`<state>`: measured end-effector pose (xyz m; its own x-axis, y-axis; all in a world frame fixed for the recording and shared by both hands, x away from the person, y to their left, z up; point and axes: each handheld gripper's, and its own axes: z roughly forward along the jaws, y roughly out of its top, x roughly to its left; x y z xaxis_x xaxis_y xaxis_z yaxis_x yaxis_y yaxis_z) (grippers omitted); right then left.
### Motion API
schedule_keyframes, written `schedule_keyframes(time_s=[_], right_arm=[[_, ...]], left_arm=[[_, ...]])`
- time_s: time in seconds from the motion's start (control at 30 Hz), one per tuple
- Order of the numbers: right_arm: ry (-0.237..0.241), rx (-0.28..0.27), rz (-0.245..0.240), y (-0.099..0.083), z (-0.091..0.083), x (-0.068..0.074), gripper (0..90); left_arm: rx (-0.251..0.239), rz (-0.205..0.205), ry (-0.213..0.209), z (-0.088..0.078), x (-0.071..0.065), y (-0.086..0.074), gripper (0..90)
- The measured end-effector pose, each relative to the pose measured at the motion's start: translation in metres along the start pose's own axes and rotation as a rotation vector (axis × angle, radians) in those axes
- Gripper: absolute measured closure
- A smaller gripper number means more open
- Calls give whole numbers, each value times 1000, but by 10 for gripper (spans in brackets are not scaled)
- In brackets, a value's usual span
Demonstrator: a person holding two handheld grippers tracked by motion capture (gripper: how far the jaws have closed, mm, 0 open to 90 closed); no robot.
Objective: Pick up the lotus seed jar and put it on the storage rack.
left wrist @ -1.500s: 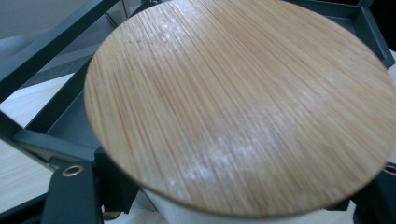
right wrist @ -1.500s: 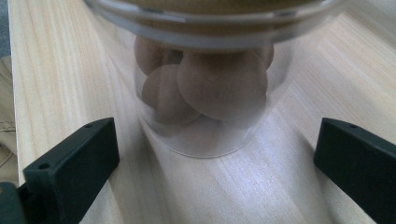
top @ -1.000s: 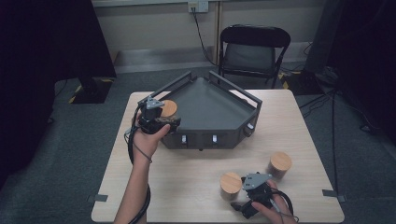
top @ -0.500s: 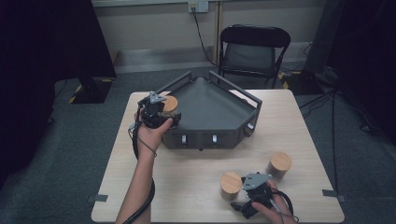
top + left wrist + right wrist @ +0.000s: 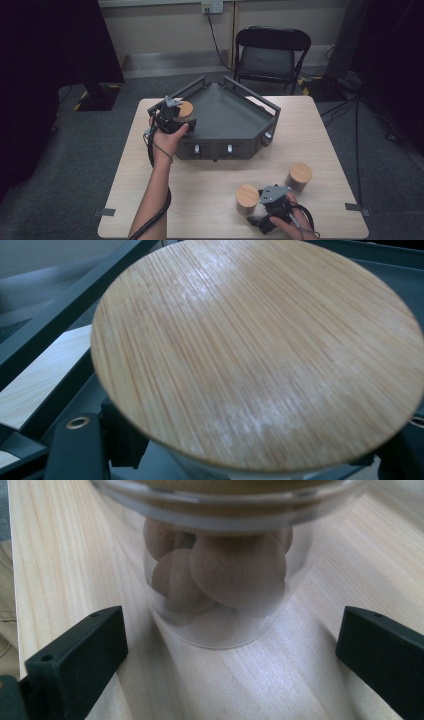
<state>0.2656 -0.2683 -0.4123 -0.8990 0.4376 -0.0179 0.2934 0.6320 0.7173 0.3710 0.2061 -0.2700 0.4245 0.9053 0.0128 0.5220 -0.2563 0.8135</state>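
My left gripper is shut on a glass jar with a round bamboo lid and holds it over the left rim of the dark grey tray. In the left gripper view the lid is very close, with one black finger below its left edge. Near the table's front edge my right gripper is open, its jaws wide apart. It faces a second lidded jar. That jar holds brown round pieces and stands on the wood just ahead of the open gripper.
A third jar with a bamboo lid stands on the light wooden table right of the second one. The tray has raised rails and knobs on its front wall. A black folding chair stands behind the table.
My left gripper has carried the jar a little to the right and farther from me, over the tray's left rim. The right gripper has stayed where it was.
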Motion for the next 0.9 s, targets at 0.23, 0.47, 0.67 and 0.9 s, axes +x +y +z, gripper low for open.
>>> schedule_keyframes(time_s=[0.23, 0.47, 0.67, 0.9], right_arm=[[0, 0, 0, 0, 0, 0, 0], [0, 0, 0, 0, 0, 0, 0], [-1, 0, 1, 0, 0, 0, 0], [-1, 0, 1, 0, 0, 0, 0]], left_arm=[[8, -12, 8, 6, -3, 2, 258], [24, -15, 13, 13, -5, 2, 258], [27, -20, 17, 16, -5, -1, 258], [33, -23, 17, 18, -4, -3, 258]])
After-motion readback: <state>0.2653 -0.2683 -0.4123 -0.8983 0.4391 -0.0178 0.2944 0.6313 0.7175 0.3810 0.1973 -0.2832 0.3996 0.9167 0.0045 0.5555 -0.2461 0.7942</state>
